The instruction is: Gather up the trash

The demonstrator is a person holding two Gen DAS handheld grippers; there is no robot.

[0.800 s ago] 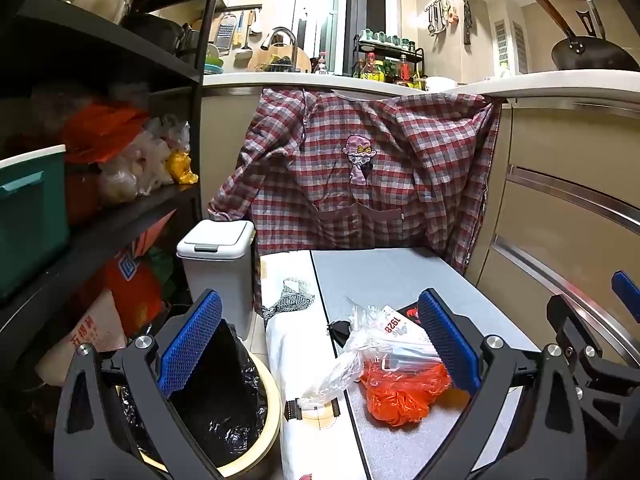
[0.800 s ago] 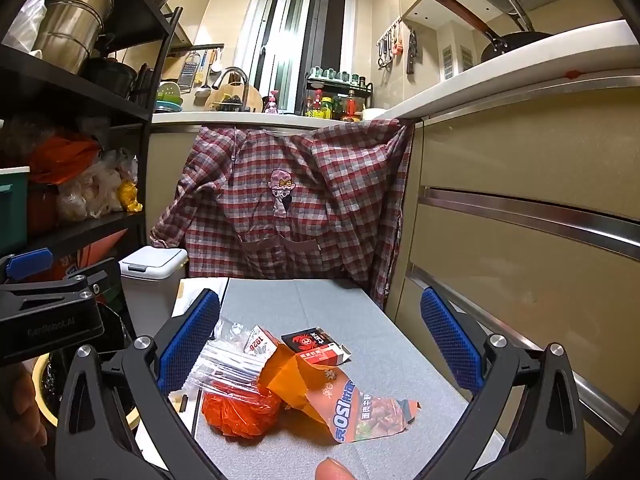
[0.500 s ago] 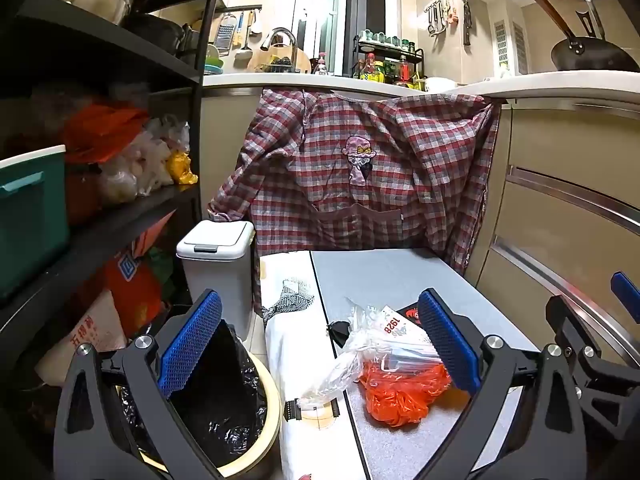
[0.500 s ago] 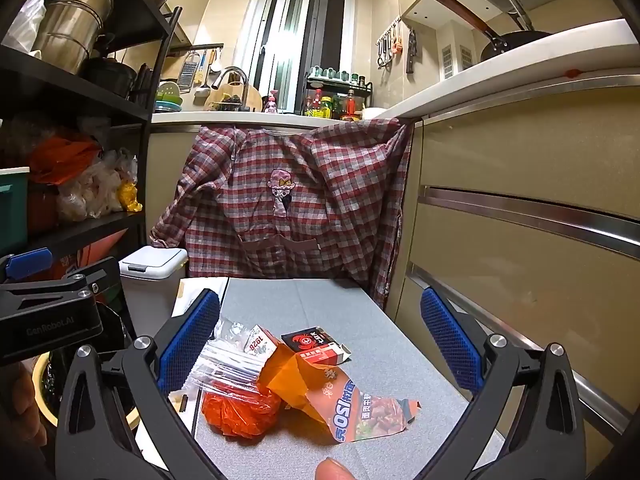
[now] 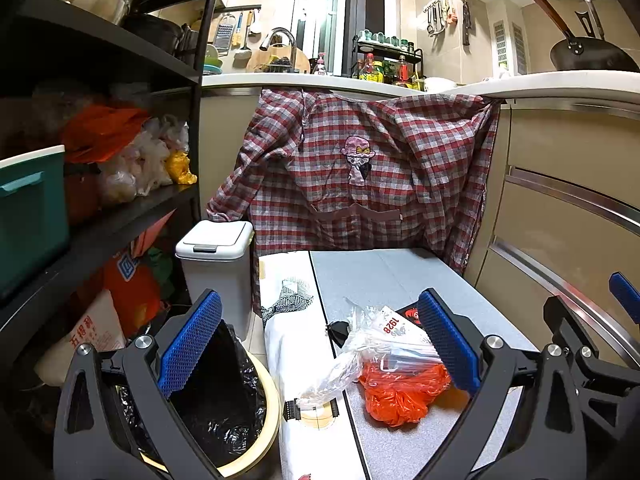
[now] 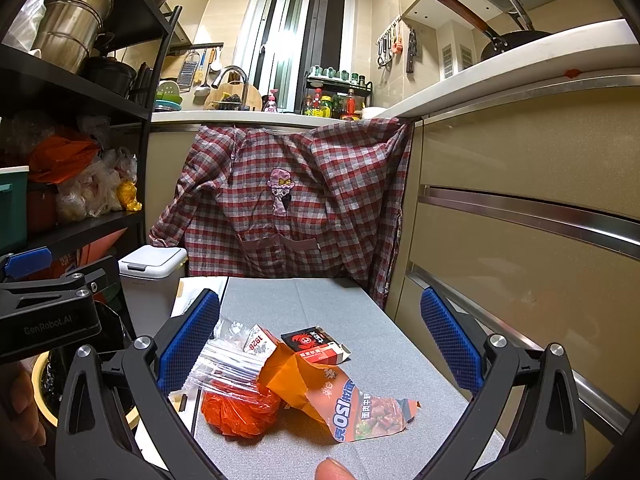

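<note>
My left gripper [image 5: 320,352] hangs with its jaws spread wide and nothing between the blue pads; my right gripper [image 6: 320,352] is likewise fully released and empty. A fingertip [image 6: 335,469] shows at the bottom edge of the right wrist view.

Nearest to me, below the left gripper's left finger, sits a round bin [image 5: 256,412] lined with a black bag, on the floor just beside the low table [image 6: 320,304]. The trash lies in a loose heap on the table's grey top, between the fingers of the right gripper: a crumpled orange bag [image 6: 236,408] at the near left, a clear plastic bag [image 6: 228,364] resting on it, and a torn orange snack wrapper [image 6: 352,400] spread to the right, touching the orange bag. Just behind them lies a small red and black box [image 6: 316,346], with a white carton [image 6: 256,340] marked 1928 beside it.

Farther back, a white lidded bin [image 5: 214,252] stands on the floor left of the table. A plaid shirt [image 5: 360,168] hangs from the counter edge behind the table. Black shelves [image 5: 120,220] with bags and pots fill the left side, and drawers [image 6: 520,220] run along the right.
</note>
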